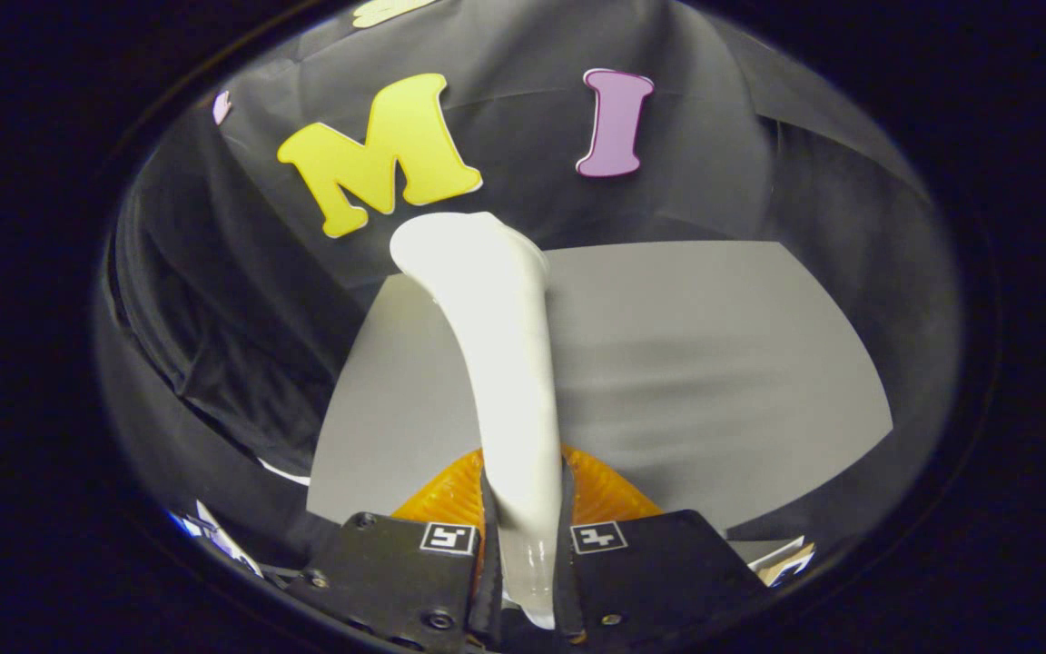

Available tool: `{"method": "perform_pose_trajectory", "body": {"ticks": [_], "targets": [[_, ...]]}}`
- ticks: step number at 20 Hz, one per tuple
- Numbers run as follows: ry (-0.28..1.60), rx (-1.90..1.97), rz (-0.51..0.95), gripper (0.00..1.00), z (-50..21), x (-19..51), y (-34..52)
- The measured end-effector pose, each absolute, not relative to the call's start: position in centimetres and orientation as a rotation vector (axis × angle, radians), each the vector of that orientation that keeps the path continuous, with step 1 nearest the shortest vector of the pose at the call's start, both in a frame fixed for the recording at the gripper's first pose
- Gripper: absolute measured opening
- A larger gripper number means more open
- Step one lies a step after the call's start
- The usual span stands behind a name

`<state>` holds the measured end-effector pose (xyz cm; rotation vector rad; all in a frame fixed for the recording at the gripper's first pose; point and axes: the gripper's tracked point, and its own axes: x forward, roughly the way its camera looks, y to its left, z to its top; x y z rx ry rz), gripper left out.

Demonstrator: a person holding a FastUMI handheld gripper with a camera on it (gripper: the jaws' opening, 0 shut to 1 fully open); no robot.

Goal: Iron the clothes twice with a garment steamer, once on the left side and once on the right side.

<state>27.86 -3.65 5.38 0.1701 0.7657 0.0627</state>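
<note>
Two fingers: both press on the white steamer handle, one on each side, so the gripper (525, 536) is clamped on it.
Steamer (505, 363): glossy white garment steamer, long curved body; its lower end sits between the fingers, and it rises up and away from them.
Steamer head: the far end widens into a rounded tip that bends a little to one side; seen against the black booth cloth, just past the far edge of the grey garment.
Steamer base: an orange ribbed part (609, 490) fans out on both sides of the white body, just ahead of the fingers.
Garment (714, 363): flat grey cloth panel lying beyond the steamer and spreading wide to either side of it; more of it lies on one side of the steamer than the other. Faint soft folds run across it beside the steamer's middle.
Contact: cannot tell whether the steamer head touches the garment or hangs over it.
Booth wall (214, 300): black cloth, creased, behind and around the garment.
Fingers, markings: each carries a small square black-and-white marker (448, 538) near the steamer.
Near the fingers: small scraps of pale paper-like material (782, 556) low at either side, too small to identify.
</note>
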Motion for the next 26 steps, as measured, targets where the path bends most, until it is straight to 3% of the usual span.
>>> {"method": "perform_pose_trajectory", "body": {"ticks": [19, 26], "targets": [[0.414, 0.135, 0.135, 0.25, 18.5, 17.0, 11.6], [0.294, 0.128, 0.145, 0.25, 23.1, 16.1, 16.4]]}}
